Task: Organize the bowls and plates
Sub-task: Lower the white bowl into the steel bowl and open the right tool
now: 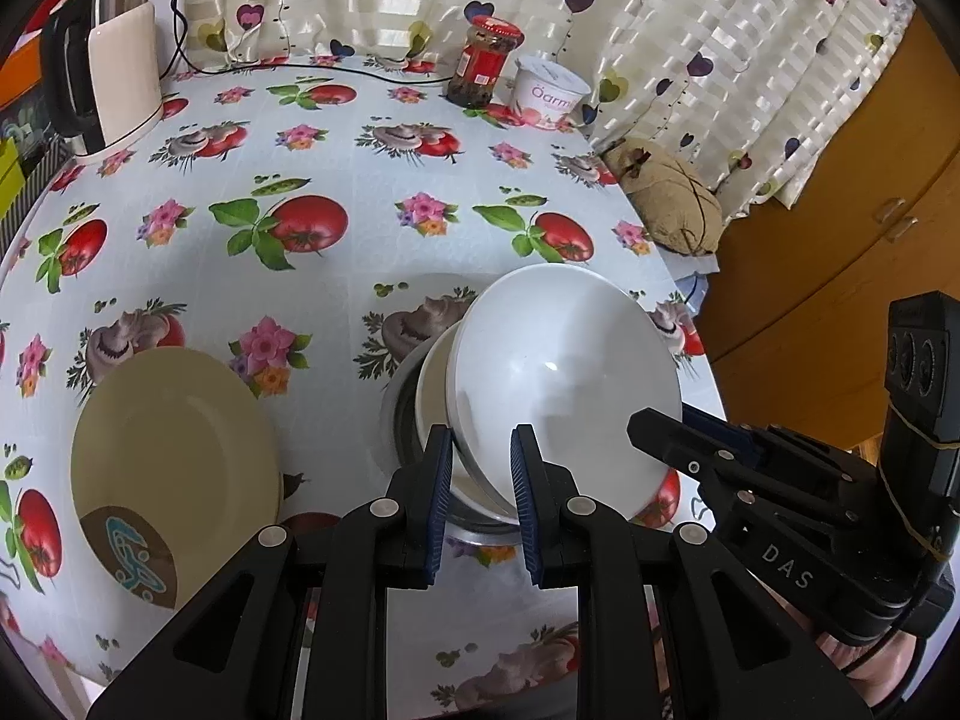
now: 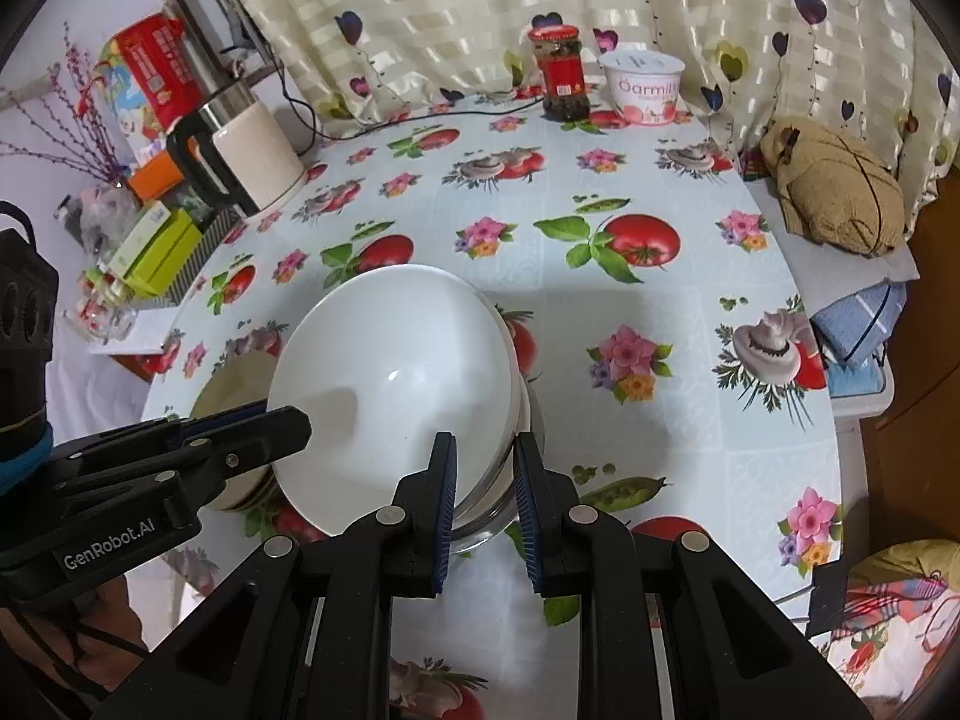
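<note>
1. My left tool (image 1: 481,456) clamps the near rim of the white bowl (image 1: 570,384), its pads narrowly parted on that edge.
2. My right tool (image 2: 485,456) grips the same bowl's opposite rim, nearly closed.
3. The bowl tilts above a cream bowl (image 1: 435,384) nested in a steel bowl (image 1: 402,414) on the tabletop (image 1: 360,192).
4. A cream plate (image 1: 174,450) lies beside them, apart.
</note>
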